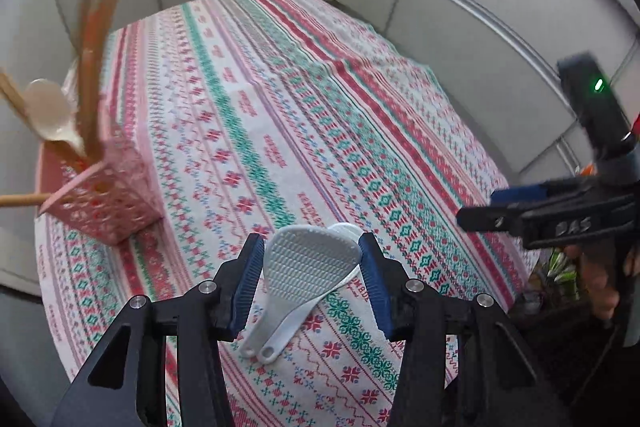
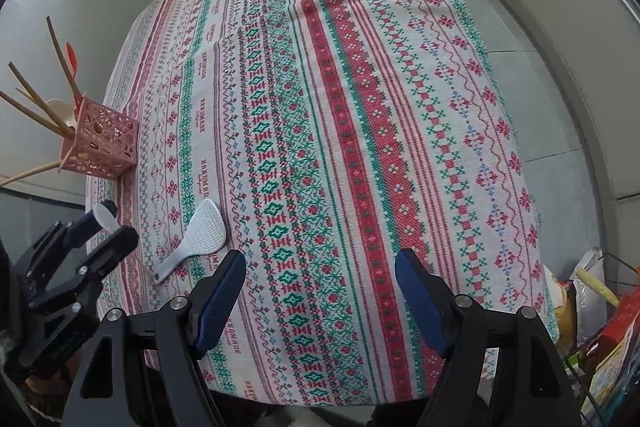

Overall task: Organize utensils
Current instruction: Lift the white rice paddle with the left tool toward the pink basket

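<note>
The left gripper [image 1: 312,267] is clenched on a white, dimpled plastic rice paddle [image 1: 298,267], its blue pads pressing the scoop's edges; the right wrist view shows that paddle's head between the left gripper's fingers, off the cloth. A second white plastic rice paddle [image 2: 200,235] lies flat on the table [image 2: 360,147], which is covered by a red, green and white patterned cloth; in the left wrist view it sits just behind and beneath the held one. The right gripper [image 2: 320,279] is released, nothing between its fingers, hanging over bare cloth to the right of the lying paddle. Further off, near the table's left edge, stands the pink perforated plastic utensil holder [image 2: 100,143], already carrying wooden chopsticks [image 2: 40,103], a pale spoon and a red utensil.

The step in hand looks like carrying the gripped paddle to the holder. Next it should be tipped handle-down, threaded between the leaning sticks without toppling the light holder, then released.
</note>
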`<state>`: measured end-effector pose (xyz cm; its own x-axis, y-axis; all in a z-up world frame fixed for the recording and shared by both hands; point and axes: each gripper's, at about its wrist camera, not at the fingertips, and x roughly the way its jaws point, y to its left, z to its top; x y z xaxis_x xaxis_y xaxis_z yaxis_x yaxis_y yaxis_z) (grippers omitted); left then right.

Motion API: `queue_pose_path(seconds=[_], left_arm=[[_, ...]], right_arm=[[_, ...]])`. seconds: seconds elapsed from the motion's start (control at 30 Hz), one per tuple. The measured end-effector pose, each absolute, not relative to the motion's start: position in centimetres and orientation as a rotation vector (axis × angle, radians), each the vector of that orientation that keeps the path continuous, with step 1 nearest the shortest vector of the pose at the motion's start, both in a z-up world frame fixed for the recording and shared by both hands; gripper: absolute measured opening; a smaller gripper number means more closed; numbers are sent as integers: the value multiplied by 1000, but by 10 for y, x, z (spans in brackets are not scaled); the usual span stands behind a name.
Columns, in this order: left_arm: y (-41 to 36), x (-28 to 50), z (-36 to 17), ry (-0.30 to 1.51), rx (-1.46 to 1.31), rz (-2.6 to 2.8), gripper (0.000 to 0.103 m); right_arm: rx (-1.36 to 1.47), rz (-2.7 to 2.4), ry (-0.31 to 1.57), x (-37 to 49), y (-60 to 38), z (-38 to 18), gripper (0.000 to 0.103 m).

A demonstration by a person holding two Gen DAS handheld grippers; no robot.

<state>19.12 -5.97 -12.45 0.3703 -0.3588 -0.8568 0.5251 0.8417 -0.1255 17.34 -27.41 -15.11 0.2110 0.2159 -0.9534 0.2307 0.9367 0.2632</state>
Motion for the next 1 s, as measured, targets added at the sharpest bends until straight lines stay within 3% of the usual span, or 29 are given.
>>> queue_pose_path(seconds=[0.17,0.23,0.4,0.67,0.8,1.0], left_arm=[[-26,190,-108,1016,47,-526,51],[-15,189,-104,1007,18,-508,51],[9,190,-101,1010,-42,-478,51],[31,191,-100,1016,-93,-460,51],[36,192,-100,1011,-105,-441,51],[55,193,-85,960,-175,-413,51]], right_arm=[[443,86,1383,187,-254,-164,76],[473,130,1386,193,-249,-172,58],[544,201,1428,208,-235,-197,34],[586,295,1404,225,-223,-208,27],[580,335,1396,232,-215,-211,11],[546,353,1363,234,-200,-202,5]])
